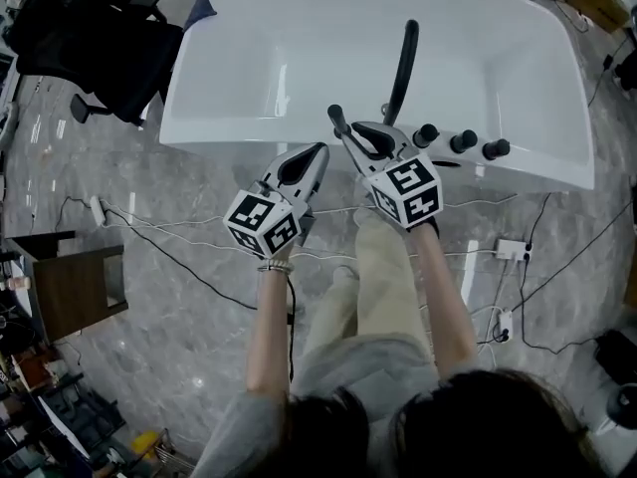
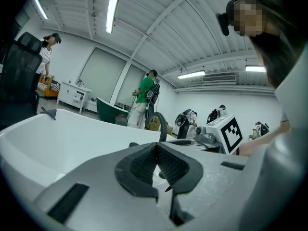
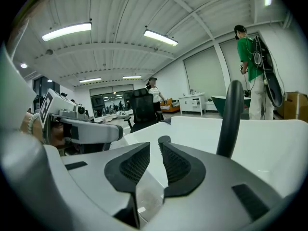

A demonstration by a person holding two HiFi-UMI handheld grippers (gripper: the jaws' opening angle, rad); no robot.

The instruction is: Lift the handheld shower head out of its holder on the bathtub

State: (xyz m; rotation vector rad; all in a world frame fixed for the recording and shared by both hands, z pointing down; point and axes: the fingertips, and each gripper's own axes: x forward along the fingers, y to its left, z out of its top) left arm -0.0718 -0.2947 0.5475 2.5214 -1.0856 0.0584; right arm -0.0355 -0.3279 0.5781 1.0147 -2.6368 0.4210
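Note:
The white bathtub [image 1: 249, 68] fills the top of the head view. On its near rim stand a tall curved black spout [image 1: 405, 63], three black knobs [image 1: 463, 142] and a slim black handheld shower head [image 1: 336, 119]. My right gripper [image 1: 360, 139] is at the rim just beside the shower head, its jaws a little apart with nothing between the pads. In the right gripper view the shower head's rounded tip [image 3: 164, 140] shows just past the jaw tips, with the spout [image 3: 230, 119] to the right. My left gripper [image 1: 307, 159] hovers left of it, pads [image 2: 168, 165] touching, empty.
A black office chair [image 1: 90, 38] stands left of the tub, and a wooden cabinet [image 1: 80, 287] sits lower left. Cables and a power strip [image 1: 513, 250] lie on the marble floor. People stand in the background [image 2: 143, 100].

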